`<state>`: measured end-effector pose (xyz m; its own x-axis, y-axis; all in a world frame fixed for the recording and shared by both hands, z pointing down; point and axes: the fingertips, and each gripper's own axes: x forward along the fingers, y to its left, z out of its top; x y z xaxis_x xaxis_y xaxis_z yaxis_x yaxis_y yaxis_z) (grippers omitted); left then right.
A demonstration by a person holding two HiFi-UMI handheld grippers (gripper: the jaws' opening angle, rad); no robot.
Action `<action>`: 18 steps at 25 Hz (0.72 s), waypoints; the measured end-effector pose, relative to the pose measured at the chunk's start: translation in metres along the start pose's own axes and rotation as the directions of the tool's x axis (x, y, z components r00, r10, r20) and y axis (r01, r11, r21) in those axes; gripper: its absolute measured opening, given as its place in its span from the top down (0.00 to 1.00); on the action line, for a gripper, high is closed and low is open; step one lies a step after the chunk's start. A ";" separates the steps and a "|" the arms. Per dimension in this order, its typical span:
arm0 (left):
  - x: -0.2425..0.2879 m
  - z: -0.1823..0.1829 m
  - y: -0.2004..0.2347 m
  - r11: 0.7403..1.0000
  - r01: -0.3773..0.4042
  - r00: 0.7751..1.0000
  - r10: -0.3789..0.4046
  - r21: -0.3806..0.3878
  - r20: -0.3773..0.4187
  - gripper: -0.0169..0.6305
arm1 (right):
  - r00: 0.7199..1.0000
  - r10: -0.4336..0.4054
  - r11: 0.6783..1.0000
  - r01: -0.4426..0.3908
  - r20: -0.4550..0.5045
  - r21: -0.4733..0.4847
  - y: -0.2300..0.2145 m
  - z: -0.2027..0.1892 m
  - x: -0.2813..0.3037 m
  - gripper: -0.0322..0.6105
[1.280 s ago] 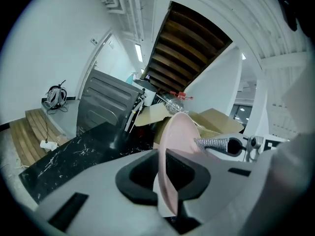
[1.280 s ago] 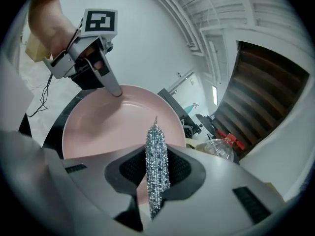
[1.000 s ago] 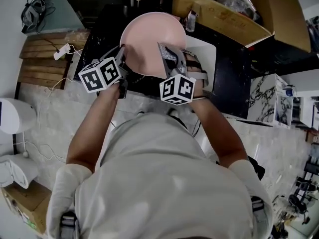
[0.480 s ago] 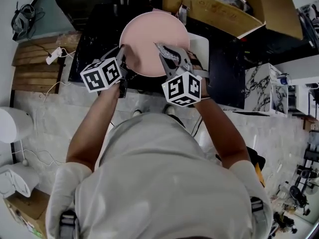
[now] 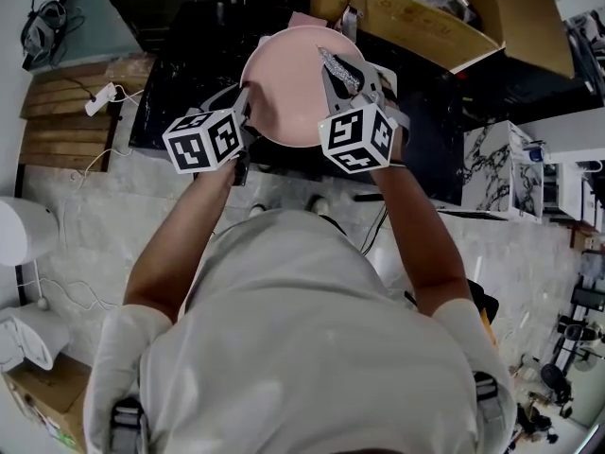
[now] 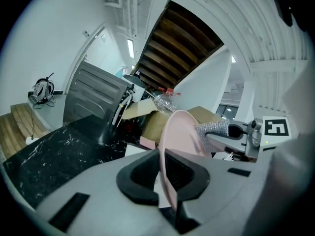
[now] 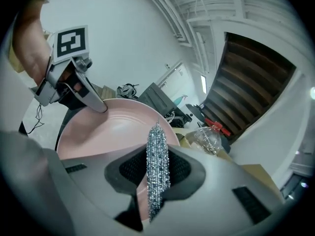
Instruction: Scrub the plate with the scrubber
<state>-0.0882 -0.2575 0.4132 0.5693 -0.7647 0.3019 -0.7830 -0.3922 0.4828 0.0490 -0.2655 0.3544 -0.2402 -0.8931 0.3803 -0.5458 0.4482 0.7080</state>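
Observation:
A pink plate [image 5: 288, 88] is held tilted above the black counter. My left gripper [image 5: 244, 112] is shut on its left rim; in the left gripper view the plate [image 6: 179, 132] runs edge-on between the pads, and the jaws have just eased open slightly with the rim still between them. My right gripper [image 5: 342, 72] is shut on a silver mesh scrubber [image 5: 338, 64], which lies against the plate's upper right part. The right gripper view shows the scrubber [image 7: 157, 166] clamped upright between the pads, the plate's face [image 7: 108, 127] behind it and the left gripper [image 7: 74, 90] at the rim.
A black marble counter [image 5: 180, 74] lies under the plate, with a white board [image 5: 386, 88] at its right. An open cardboard box [image 5: 425, 26] with a clear plastic bottle [image 7: 209, 136] stands behind. Wooden steps [image 5: 66, 112] are at the left.
My right gripper has moved the scrubber up across the plate, from its lower right part to its upper right. The plate and left gripper have shifted slightly to the right.

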 end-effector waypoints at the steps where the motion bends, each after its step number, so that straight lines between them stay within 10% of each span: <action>1: 0.000 0.000 -0.004 1.000 0.009 1.000 -0.009 -0.003 -0.001 0.94 | 1.000 -0.001 1.000 0.001 -0.012 0.003 0.002 -0.002 0.002 0.83; 18: 0.000 0.013 0.005 0.998 0.026 1.000 -0.026 -0.048 0.014 0.92 | 0.971 0.238 0.969 -0.239 -0.015 -0.062 0.113 0.003 -0.009 0.83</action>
<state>-0.0954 -0.2657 0.4048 0.5856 -0.7615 0.2778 -0.7547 -0.3872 0.5297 -0.0130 -0.2069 0.4289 -0.3510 -0.7599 0.5471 -0.4217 0.6499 0.6322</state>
